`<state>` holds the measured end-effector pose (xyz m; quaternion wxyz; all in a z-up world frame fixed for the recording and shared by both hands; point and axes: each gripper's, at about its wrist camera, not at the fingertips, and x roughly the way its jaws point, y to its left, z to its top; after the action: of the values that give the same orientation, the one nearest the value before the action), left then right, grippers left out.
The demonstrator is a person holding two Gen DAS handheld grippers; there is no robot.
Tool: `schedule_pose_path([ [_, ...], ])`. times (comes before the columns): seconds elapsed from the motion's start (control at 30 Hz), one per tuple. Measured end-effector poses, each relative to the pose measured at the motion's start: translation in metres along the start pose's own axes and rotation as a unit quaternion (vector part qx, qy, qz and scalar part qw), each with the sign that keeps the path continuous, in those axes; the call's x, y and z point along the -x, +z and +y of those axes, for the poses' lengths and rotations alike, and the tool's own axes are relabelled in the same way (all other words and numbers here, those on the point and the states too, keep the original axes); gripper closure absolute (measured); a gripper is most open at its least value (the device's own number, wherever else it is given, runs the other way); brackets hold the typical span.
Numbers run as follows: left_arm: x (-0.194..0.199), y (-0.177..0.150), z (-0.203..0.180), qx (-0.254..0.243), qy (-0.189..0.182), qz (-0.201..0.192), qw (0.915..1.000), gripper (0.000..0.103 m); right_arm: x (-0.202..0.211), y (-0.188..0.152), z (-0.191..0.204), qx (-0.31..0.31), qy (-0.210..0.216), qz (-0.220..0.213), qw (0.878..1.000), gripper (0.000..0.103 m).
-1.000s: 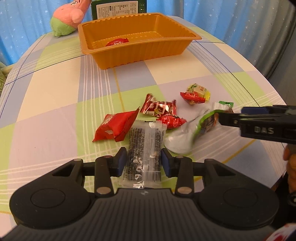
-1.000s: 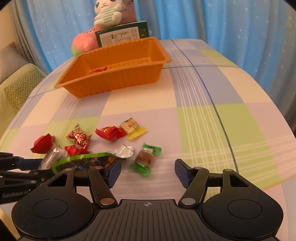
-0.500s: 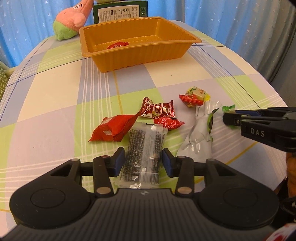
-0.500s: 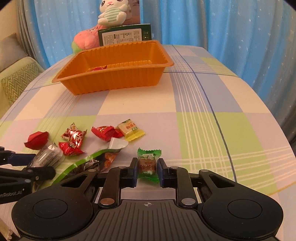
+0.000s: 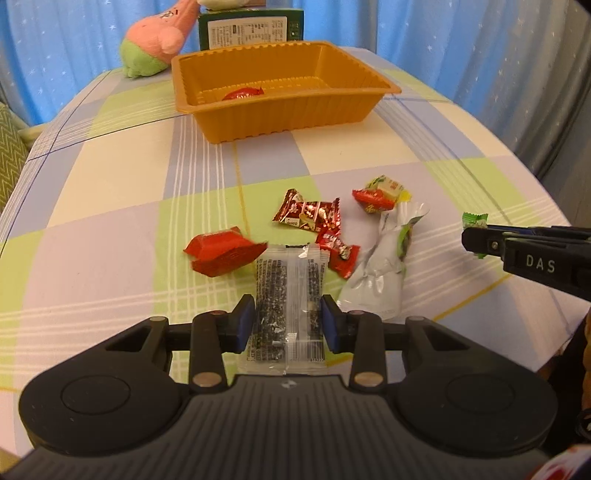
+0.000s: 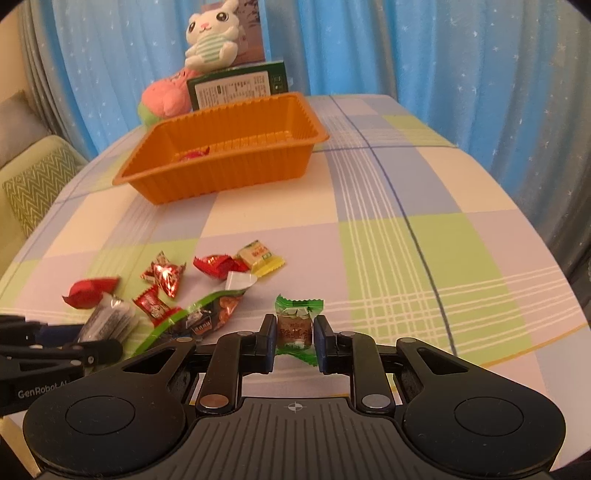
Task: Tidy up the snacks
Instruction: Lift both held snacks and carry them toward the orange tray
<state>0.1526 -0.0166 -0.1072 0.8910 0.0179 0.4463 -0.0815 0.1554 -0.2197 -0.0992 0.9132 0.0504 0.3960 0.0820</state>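
Observation:
My left gripper (image 5: 288, 321) is shut on a clear packet of black sesame snack (image 5: 288, 291) and holds it over the table's near edge. My right gripper (image 6: 294, 341) is shut on a green-wrapped candy (image 6: 295, 326), which also shows in the left wrist view (image 5: 474, 221). An orange tray (image 5: 280, 110) (image 6: 221, 173) stands at the back with one red candy (image 5: 242, 94) inside. Several loose snacks lie on the cloth: a red packet (image 5: 221, 251), red foil candies (image 5: 306, 214), a yellow-green candy (image 5: 386, 186) and a long silver-green packet (image 5: 388, 258).
A pink plush (image 5: 159, 33), a green box (image 5: 251, 26) and a white rabbit plush (image 6: 212, 37) stand behind the tray. The checked tablecloth (image 6: 406, 240) curves down at the right edge. A sofa (image 6: 26, 184) is at the left.
My right gripper moved onto the green candy, closed on it and lifted it slightly. My left gripper kept its grip on the sesame packet and rose a little.

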Motion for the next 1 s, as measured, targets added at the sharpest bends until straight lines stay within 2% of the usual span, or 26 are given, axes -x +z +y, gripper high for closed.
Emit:
schedule_pose_path([
  [0.53,0.048,0.019,-0.014,0.01,-0.01,-0.04,0.9991,0.069,0.039,0.019,0.012,0.005,0.018,-0.02,1.0,0.081],
  [1.0,0.052,0.061,-0.01,0.012,-0.012,-0.06,0.9981,0.069,0.042,0.055,0.011,0.02,0.02,-0.029,0.999,0.081],
])
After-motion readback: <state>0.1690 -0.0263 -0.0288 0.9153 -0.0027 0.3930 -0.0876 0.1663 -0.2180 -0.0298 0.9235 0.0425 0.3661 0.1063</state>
